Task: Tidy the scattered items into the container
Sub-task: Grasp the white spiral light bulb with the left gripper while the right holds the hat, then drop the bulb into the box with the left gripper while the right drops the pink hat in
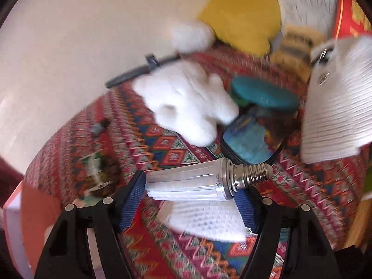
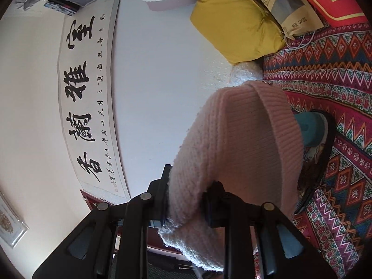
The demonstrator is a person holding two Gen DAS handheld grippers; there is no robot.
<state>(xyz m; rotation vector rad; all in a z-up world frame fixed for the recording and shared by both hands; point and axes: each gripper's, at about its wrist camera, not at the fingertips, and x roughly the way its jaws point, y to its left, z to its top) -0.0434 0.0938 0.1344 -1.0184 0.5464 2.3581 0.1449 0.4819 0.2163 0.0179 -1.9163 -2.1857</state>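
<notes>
A: Left gripper: jaws partly open, a bulb lying crosswise between the blue pads. Contact at both ends appears made; it is judged held, lengthwise.

B: Location of the bulb?

A: Lifted over the patterned cloth, at 6 o'clock in the left view. An open case, blue-lined, is seen at 1 o'clock from the bulb, near it; this is taken to be the container.

B: Axis?

A: Long axis runs 9 to 3 o'clock, slightly raised at the 3 end. The screw cap points to 3, the ribbed white body to 9.

B: Handling?

A: Judged light, rigid, smooth and fragile. End-to-end clamping is considered slip-prone; a hold across the ribbed body would be preferred, with gentle force.

B: Right gripper?

A: Nearly closed, clamped on a pink knit, soft and limp, draped toward 12 o'clock. The case rim is glimpsed at 3 o'clock behind it.
</notes>
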